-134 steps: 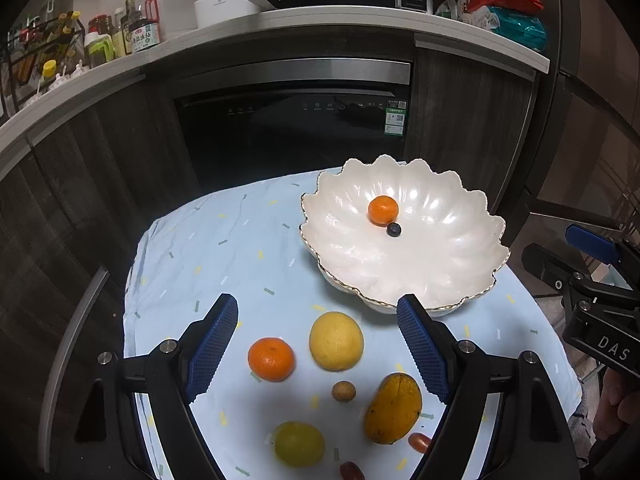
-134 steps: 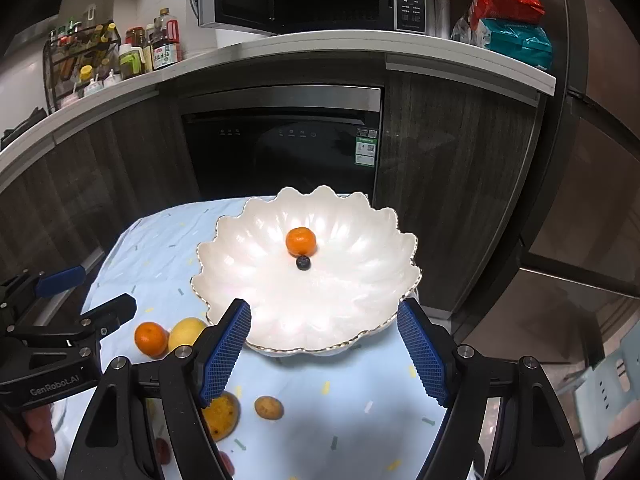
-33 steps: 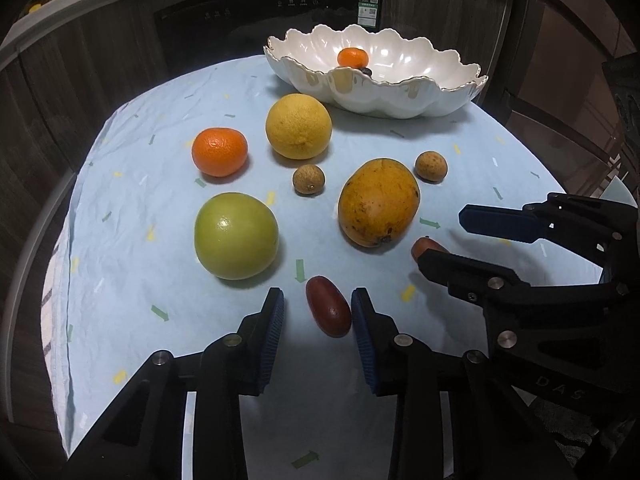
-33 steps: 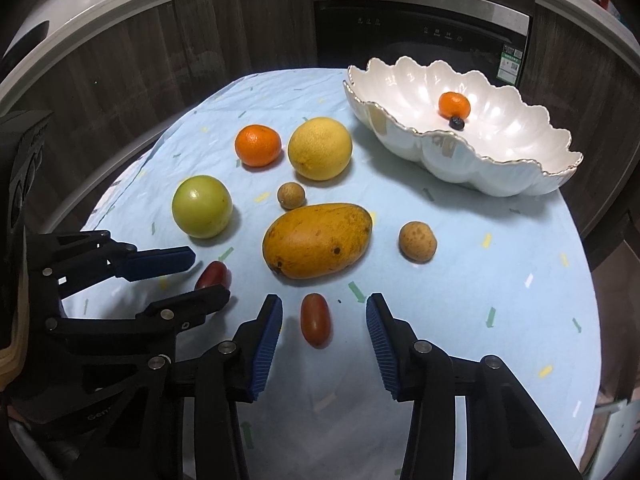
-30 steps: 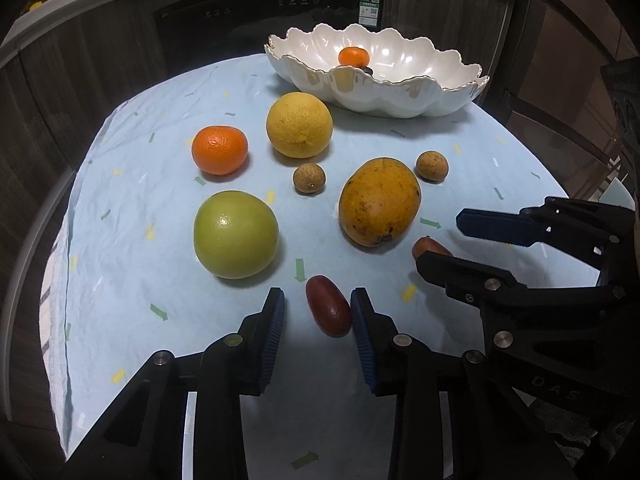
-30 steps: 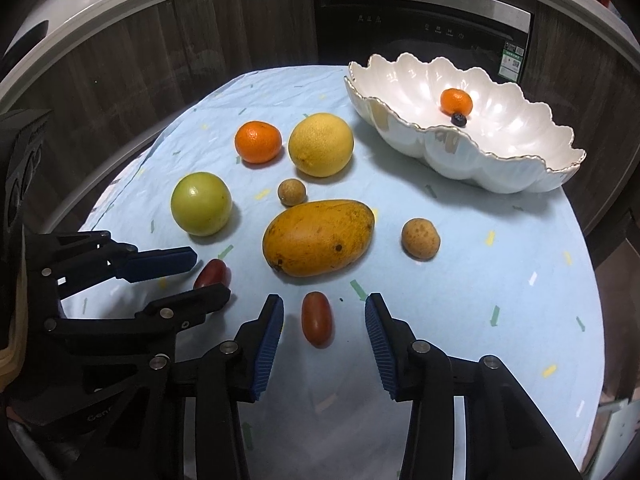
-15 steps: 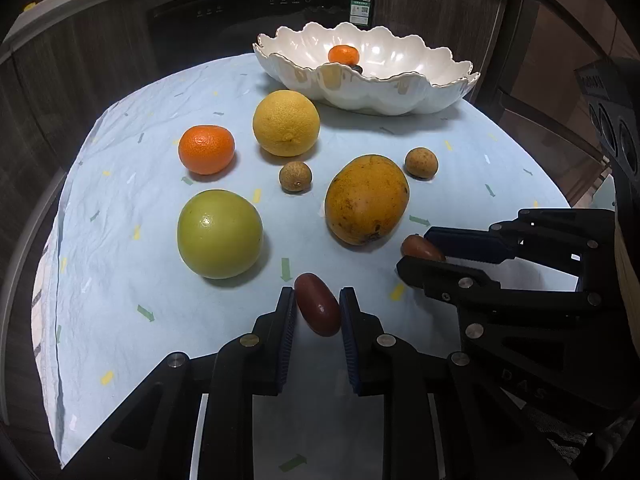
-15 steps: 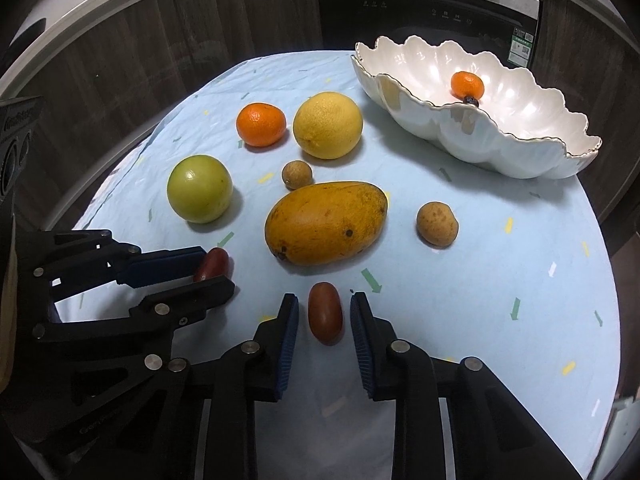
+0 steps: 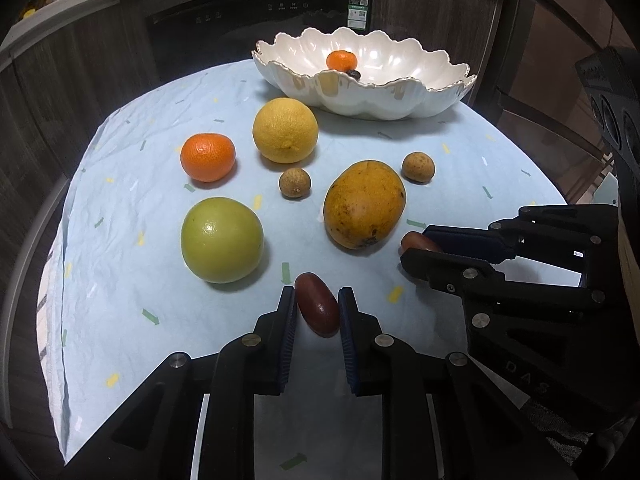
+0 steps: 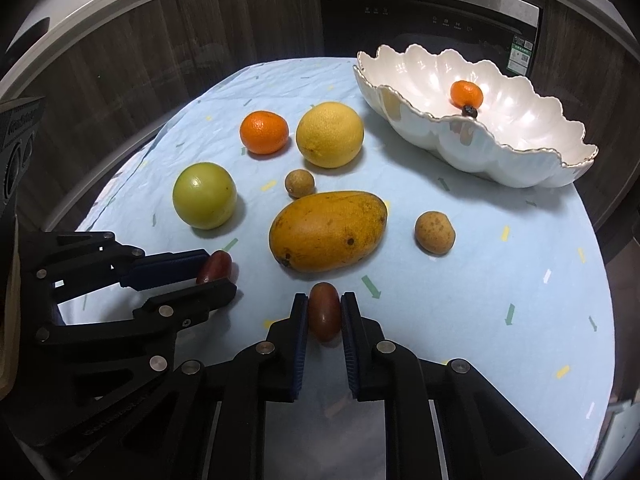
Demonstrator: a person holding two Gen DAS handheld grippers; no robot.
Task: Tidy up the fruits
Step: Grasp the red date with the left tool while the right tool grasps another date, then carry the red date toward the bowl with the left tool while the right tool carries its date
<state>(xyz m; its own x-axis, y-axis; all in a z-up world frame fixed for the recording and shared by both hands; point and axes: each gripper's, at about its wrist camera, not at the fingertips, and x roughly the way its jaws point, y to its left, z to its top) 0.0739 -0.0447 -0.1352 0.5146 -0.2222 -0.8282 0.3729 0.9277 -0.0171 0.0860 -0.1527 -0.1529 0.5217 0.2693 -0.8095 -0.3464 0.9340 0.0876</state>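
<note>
My left gripper and right gripper each pinch a red date on the tabletop. Bowl holds one tangerine and a small dark fruit; seven other fruits remain outside.

The left gripper is sitting low over the near edge of the table, its jaws drawn in until both blue pads are pressing the sides of a dark red fruit. The right gripper is posed the same way further toward the table's right edge, jaws narrowed and pads touching a second dark red fruit. Both are pointing toward the table's far edge, running roughly parallel and near each other, each one showing at the side of the other's camera: the right gripper from the left wrist, the left gripper from the right wrist.
</note>
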